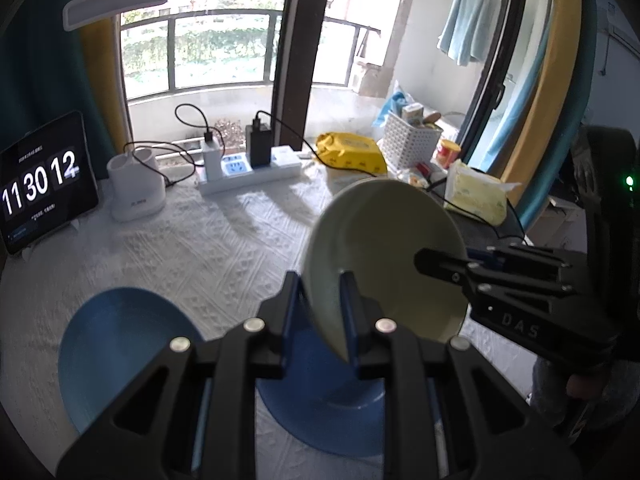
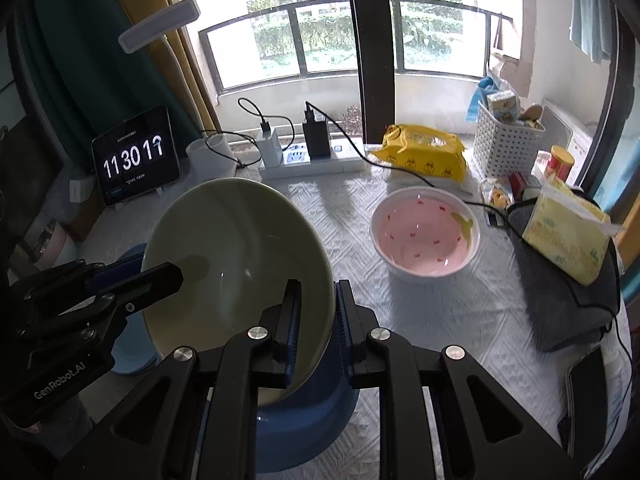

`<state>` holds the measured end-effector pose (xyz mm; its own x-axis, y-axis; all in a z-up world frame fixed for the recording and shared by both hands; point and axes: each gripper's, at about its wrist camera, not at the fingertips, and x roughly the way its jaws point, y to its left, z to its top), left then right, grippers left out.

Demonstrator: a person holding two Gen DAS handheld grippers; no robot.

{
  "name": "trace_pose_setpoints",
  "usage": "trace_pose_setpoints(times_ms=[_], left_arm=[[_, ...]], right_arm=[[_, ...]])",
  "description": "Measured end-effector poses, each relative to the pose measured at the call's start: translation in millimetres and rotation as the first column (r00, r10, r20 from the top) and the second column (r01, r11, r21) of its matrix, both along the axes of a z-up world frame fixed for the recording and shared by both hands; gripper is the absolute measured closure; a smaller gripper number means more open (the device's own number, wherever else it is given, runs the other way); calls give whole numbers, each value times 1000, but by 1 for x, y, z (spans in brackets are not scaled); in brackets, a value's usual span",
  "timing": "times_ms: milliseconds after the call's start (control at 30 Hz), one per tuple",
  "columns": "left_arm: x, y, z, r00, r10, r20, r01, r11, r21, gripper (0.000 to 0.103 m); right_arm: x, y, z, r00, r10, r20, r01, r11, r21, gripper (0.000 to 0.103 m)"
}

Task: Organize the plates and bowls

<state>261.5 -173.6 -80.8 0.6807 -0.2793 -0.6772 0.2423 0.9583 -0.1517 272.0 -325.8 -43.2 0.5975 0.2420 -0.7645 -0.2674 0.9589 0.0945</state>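
Observation:
A pale green bowl (image 1: 384, 248) is held tilted in the air by both grippers. My left gripper (image 1: 320, 300) is shut on its left rim. My right gripper (image 2: 316, 312) is shut on its right rim; it also shows in the left wrist view (image 1: 440, 266). The bowl also shows in the right wrist view (image 2: 236, 256), where the left gripper (image 2: 160, 276) comes in from the left. Under the bowl sits a blue bowl (image 1: 320, 400), seen also in the right wrist view (image 2: 304, 420). A blue plate (image 1: 120, 344) lies to the left. A pink bowl (image 2: 424, 232) stands on the table to the right.
The table has a white textured cloth (image 1: 200, 248). At the back stand a tablet clock (image 1: 40, 184), a white cup holder (image 1: 136, 184), a power strip with chargers (image 1: 248, 164), a yellow wipes pack (image 2: 424, 152), a white basket (image 2: 504, 144) and a tissue pack (image 2: 568, 232) on a grey cloth.

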Motion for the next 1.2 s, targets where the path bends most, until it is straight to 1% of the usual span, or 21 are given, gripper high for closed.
trace_pose_setpoints(times_ms=[267,667,1000,1100,1200], left_arm=[[-10,-3,-18,999,-11,-37,11,1000,21,82],[-11,-4,-42,995,-22,-98,26,999,38,82],[-10,-3,-56,991,-29,-132,37,998,54,82],[-10,-3,-60,989,-22,-148,33,997,68,82],[-10,-2,-60,988,-28,-151,38,997,62,82]], right_arm=[[-10,-2,-18,999,-10,-51,10,1000,6,84],[-13,-5,-44,992,-20,-121,21,1000,3,84],[-14,0,-61,985,-18,-170,13,1000,-25,83],[-14,1,-61,986,-17,-163,12,999,-33,83],[-14,3,-60,987,-13,-161,8,999,-36,82]])
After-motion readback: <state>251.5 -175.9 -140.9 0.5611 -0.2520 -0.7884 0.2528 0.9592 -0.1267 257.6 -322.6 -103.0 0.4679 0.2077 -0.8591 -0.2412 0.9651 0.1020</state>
